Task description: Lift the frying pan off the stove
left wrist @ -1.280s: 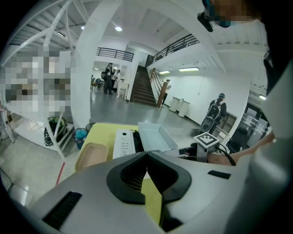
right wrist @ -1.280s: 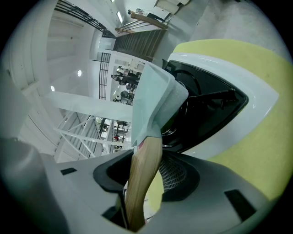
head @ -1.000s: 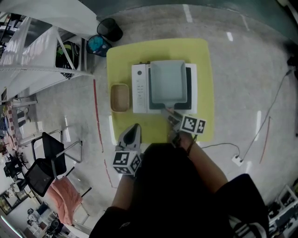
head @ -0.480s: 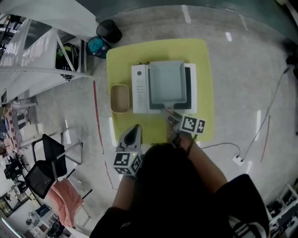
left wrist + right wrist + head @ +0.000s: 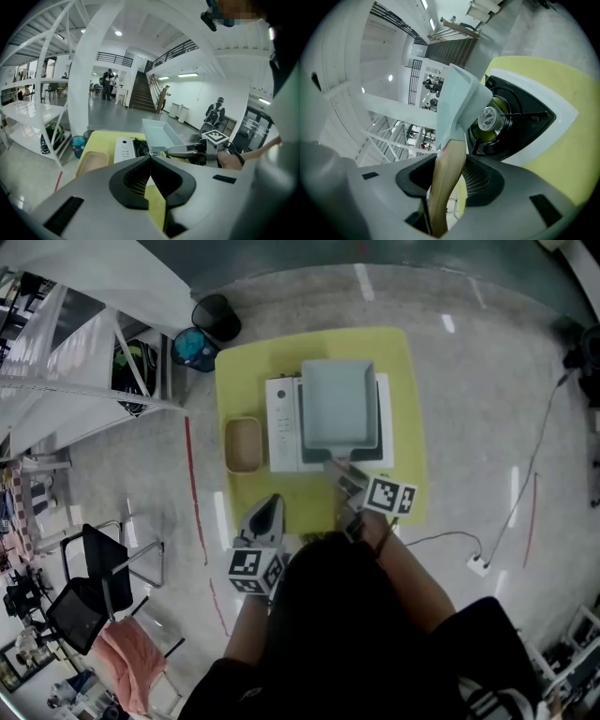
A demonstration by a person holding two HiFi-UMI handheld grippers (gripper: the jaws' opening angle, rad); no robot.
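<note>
Down on the yellow table (image 5: 244, 362), head view first: the square grey frying pan (image 5: 337, 404) is over the white stove (image 5: 281, 423), with a tan tray (image 5: 243, 444) just to the left of it. The right gripper (image 5: 345, 476) is at the pan's near end. The left gripper (image 5: 269, 512) hangs apart from it, by the table's near edge.

Left gripper view: its jaws are pressed together with nothing between them, and the pan and stove are up ahead.

Right gripper view: the jaws are clamped on the pan's wooden handle (image 5: 449, 168). The pan's base looks lifted clear of the burner (image 5: 490, 118), with a gap showing.
</note>
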